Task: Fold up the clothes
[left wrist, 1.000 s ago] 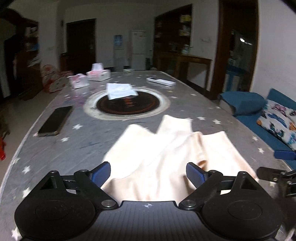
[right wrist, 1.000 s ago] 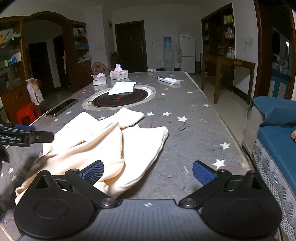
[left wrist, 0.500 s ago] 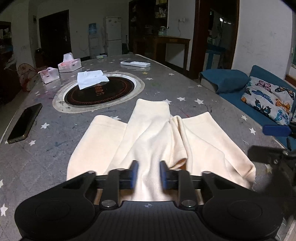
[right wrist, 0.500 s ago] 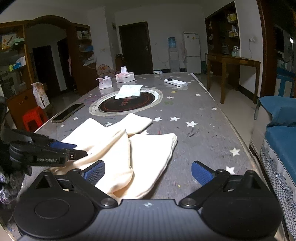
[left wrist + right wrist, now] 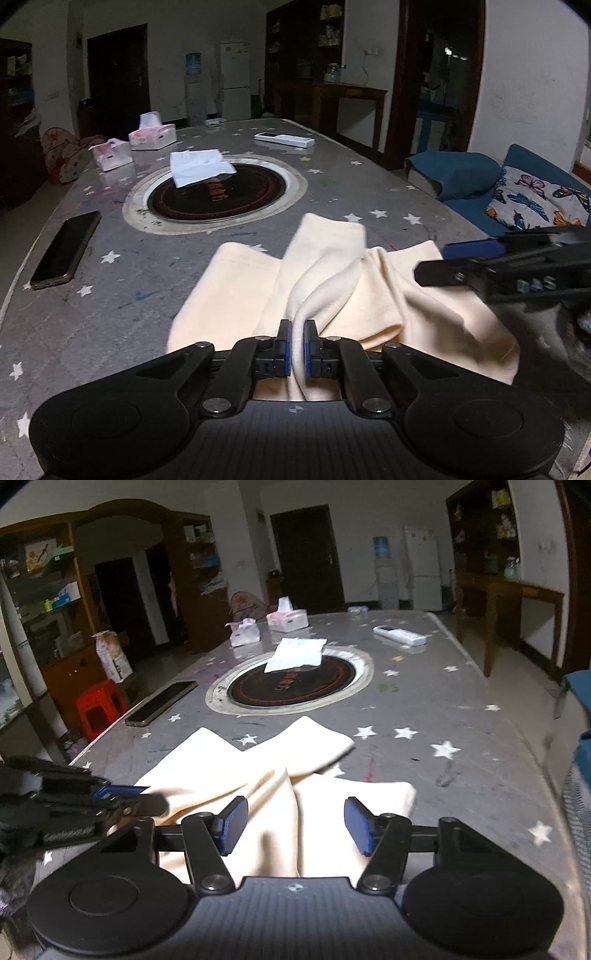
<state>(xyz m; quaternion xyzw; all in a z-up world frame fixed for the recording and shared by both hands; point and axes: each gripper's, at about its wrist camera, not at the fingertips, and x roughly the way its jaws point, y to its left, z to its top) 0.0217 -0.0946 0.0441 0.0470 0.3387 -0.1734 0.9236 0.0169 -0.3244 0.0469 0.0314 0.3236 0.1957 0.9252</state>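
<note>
Left gripper [image 5: 297,345]: jaws drawn together on a raised ridge of the cream garment [image 5: 332,280]; only a thin strip of cloth shows between the blue pads [image 5: 284,345].
Right gripper [image 5: 295,823]: jaws apart, about half open; a fold of the cream garment [image 5: 280,794] lies between them. Whether either pad [image 5: 234,821] touches the cloth cannot be told.
Garment, seen from the left jaws: it runs forward from the clamp as a pulled-up crease, with one flat panel to the left of the jaws and rumpled layers to the right.
Garment, seen from the right jaws: cloth fills the gap and spreads ahead and to the left; its right edge ends just beyond the right pad.
Surface: grey star-printed table [image 5: 129,280], with a round dark inset [image 5: 216,194] well ahead of both grippers.
Other gripper in view: from the left camera the right gripper [image 5: 476,260] hangs over the garment's right side; from the right camera the left gripper [image 5: 122,797] sits at the cloth's left edge.
Change, left: half a second ago the jaws stood a little apart around the fold; now they are pressed on it, and the ridge has risen.
Change, right: the jaws were spread wide with cloth only by the left pad; now they are narrower and straddle the garment.
</note>
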